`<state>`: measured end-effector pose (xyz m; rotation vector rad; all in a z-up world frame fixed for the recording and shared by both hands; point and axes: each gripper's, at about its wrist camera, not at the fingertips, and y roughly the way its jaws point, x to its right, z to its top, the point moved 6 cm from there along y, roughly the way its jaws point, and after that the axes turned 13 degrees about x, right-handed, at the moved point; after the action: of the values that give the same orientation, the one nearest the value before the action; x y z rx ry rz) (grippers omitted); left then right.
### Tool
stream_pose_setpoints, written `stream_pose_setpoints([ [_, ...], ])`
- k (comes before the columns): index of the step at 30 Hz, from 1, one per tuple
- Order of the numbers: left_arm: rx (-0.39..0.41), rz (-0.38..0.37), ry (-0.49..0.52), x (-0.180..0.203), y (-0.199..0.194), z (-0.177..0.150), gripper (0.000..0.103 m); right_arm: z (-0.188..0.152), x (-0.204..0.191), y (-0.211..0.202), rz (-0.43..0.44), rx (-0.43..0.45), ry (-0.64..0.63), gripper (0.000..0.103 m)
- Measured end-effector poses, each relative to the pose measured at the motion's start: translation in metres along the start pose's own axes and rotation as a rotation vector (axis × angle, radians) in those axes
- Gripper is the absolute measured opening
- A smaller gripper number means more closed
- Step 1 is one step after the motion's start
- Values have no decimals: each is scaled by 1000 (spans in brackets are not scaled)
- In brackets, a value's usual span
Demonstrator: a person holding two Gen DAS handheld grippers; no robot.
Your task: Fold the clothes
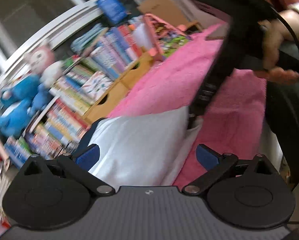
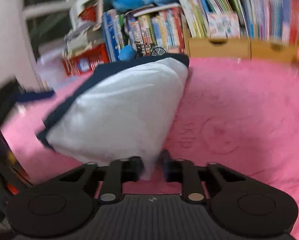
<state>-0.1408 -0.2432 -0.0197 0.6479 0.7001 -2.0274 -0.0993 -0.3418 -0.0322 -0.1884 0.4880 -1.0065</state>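
The right claw (image 2: 152, 167) is pinched nearly closed on the near corner of a white garment (image 2: 119, 108) with a dark navy edge, its black fingers (image 2: 136, 165) pressing the cloth between them. The left claw (image 1: 147, 157) stands wide open with nothing in it, its blue pads (image 1: 89, 157) either side of the same white garment, which lies on a pink blanket (image 2: 239, 120). A hand (image 1: 277, 54) grips the right tool's handle at far right. Beyond stand blurred rows of books (image 2: 219, 22) and a blue plush toy (image 1: 19, 108)
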Motion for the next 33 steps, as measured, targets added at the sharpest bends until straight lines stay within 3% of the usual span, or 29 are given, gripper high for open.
stream_pose_setpoints([
  [5, 5, -63, 113, 27, 23, 1, 103, 19, 9, -6, 62, 5, 156, 20],
  [9, 3, -54, 155, 35, 36, -1, 101, 37, 12, -9, 98, 10, 207, 20],
  [11, -16, -33, 136, 30, 41, -2, 91, 42, 9, -9, 100, 8, 186, 20],
  [13, -58, 22, 124, 21, 47, -8, 65, 39, 8, -7, 98, 0, 180, 20],
  [17, -114, 24, 12, 3, 50, -22, 54, 25, 16, -5, 98, -28, 214, 21],
  [19, -115, 26, 19, 3, 48, -23, 49, 20, 18, -6, 100, -31, 216, 23],
  [20, -114, 26, 21, 2, 47, -23, 48, 19, 15, -8, 91, -21, 176, 24],
  [22, -110, 26, 24, 2, 45, -21, 45, 19, 4, -16, 57, 20, 19, 39],
  [23, -108, 26, 26, 1, 44, -20, 45, 20, -5, -21, 31, 52, -104, 46],
  [25, -104, 27, 29, 0, 42, -19, 44, 15, -29, -31, -40, 115, -418, 71],
  [27, -101, 27, 32, 0, 40, -17, 44, 1, -52, -39, -60, 171, -724, 78],
  [28, -99, 27, 34, -1, 39, -17, 44, -5, -65, -43, -67, 198, -877, 86],
  [31, -93, 27, 39, -2, 36, -14, 44, -26, -92, -36, -34, 202, -1139, 90],
  [33, -103, 23, 30, -5, 33, -18, 44, -37, -102, -21, 1, 180, -1207, 87],
])
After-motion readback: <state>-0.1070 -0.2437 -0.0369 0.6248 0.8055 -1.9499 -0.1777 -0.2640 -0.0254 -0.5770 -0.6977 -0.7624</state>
